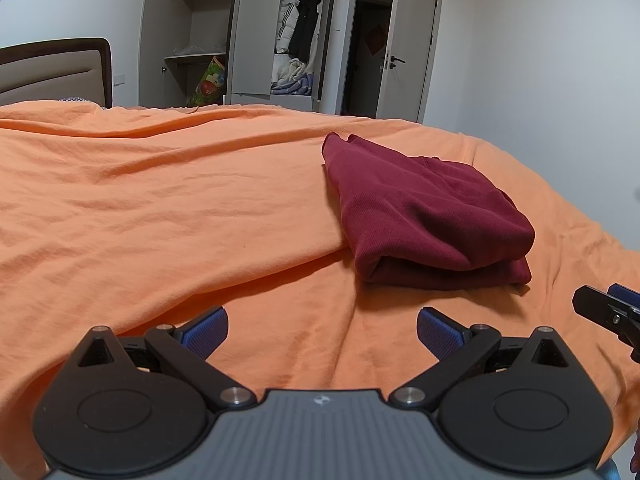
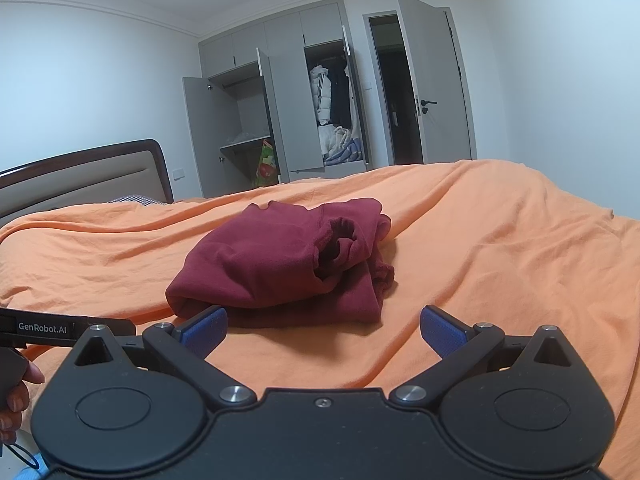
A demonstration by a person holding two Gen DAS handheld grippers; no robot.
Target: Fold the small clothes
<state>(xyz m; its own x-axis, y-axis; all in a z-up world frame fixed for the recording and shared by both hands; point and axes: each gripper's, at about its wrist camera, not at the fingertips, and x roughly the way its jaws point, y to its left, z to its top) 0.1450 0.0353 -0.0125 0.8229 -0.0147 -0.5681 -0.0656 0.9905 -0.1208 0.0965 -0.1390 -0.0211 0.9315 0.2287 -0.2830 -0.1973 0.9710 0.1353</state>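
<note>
The left tool (image 1: pixel 322 330) hung low over the bed with its blue-padded fingers spread wide, nothing between them. The right tool (image 2: pixel 323 330) was spread the same way and also empty, its left pad just short of the near fold of the dark red garment (image 2: pixel 288 264). That garment lay folded in a bundle on the orange bedsheet (image 1: pixel 160 208), ahead and to the right of the left tool, straight ahead of the right one. Wrinkled, bare sheet stretched to the left of the left tool and beyond the bundle. Past the bed's far edge stood a padded headboard (image 2: pixel 80 184), an open grey wardrobe (image 2: pixel 280 120) with hanging clothes, and an open door (image 2: pixel 432 80).
</note>
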